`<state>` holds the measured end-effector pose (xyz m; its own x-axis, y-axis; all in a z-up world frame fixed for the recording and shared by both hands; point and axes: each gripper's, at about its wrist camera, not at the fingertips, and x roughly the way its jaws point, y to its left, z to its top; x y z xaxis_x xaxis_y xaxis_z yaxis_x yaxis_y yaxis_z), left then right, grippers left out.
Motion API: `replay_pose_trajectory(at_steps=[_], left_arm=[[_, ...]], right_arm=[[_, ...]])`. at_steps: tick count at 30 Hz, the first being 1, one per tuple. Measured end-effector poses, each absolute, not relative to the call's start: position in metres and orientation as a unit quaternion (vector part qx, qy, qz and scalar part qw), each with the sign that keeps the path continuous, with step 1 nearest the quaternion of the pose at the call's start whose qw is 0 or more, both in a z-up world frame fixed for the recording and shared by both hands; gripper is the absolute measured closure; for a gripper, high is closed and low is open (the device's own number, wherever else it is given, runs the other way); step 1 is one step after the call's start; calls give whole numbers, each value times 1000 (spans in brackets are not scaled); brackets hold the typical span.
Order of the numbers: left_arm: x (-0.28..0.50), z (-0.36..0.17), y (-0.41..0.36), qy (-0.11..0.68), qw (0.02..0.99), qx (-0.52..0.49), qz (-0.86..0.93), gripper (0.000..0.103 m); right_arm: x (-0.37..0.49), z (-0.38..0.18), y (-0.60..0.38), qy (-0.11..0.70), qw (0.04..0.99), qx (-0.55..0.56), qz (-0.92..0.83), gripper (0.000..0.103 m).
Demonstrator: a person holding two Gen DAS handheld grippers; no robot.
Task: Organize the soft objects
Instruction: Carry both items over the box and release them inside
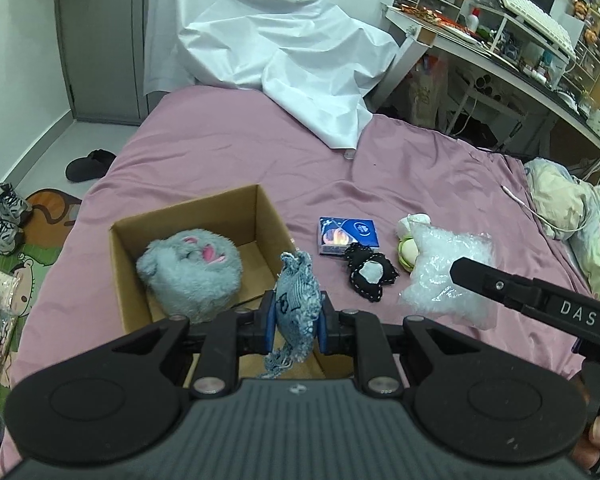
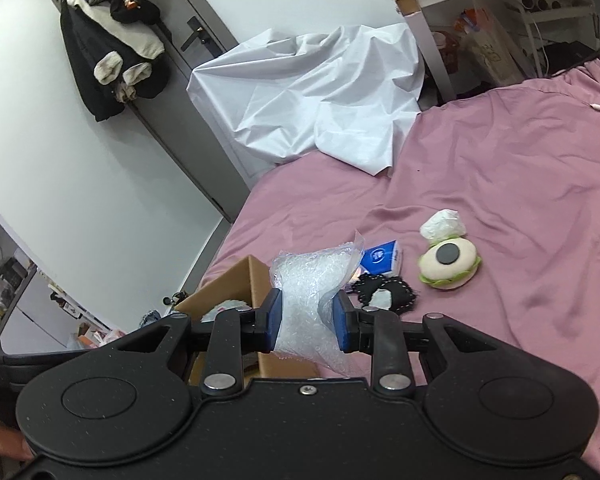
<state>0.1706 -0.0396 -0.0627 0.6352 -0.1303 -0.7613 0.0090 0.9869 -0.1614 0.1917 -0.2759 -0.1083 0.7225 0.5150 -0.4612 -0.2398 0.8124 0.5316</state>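
My left gripper (image 1: 294, 326) is shut on a blue knitted pouch (image 1: 296, 296) and holds it over the near right corner of the open cardboard box (image 1: 188, 216). A fluffy blue plush (image 1: 190, 276) lies inside the box. My right gripper (image 2: 306, 326) is shut on a clear bag of plastic pellets (image 2: 308, 300), just right of the box (image 2: 236, 280). On the pink bedsheet lie a black felt piece (image 2: 384, 294), a blue packet (image 2: 380, 260) and a green-and-cream round plush (image 2: 448, 266). The right gripper's arm (image 1: 532, 300) crosses the left wrist view over the bag (image 1: 444, 276).
A white sheet (image 1: 284, 48) is heaped at the far end of the bed. A crumpled white tissue (image 2: 442, 222) lies by the round plush. A cluttered desk (image 1: 500, 52) stands at the right, bedding (image 1: 572, 208) at the bed's right edge, shoes (image 1: 2, 216) on the floor at left.
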Motion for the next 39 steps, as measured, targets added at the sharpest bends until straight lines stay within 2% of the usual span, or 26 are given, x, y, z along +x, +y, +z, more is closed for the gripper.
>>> replay_pose_trajectory(at_steps=[25, 36, 39], left_arm=[[173, -102, 23, 427, 896, -117, -21, 84], [179, -112, 38, 435, 891, -131, -13, 83], [183, -114, 36, 439, 889, -129, -13, 80]], right_arm=[[177, -85, -210, 310, 909, 172, 220, 76], [180, -102, -197, 328, 902, 169, 224, 76], [181, -107, -195, 333, 901, 166, 222, 76]])
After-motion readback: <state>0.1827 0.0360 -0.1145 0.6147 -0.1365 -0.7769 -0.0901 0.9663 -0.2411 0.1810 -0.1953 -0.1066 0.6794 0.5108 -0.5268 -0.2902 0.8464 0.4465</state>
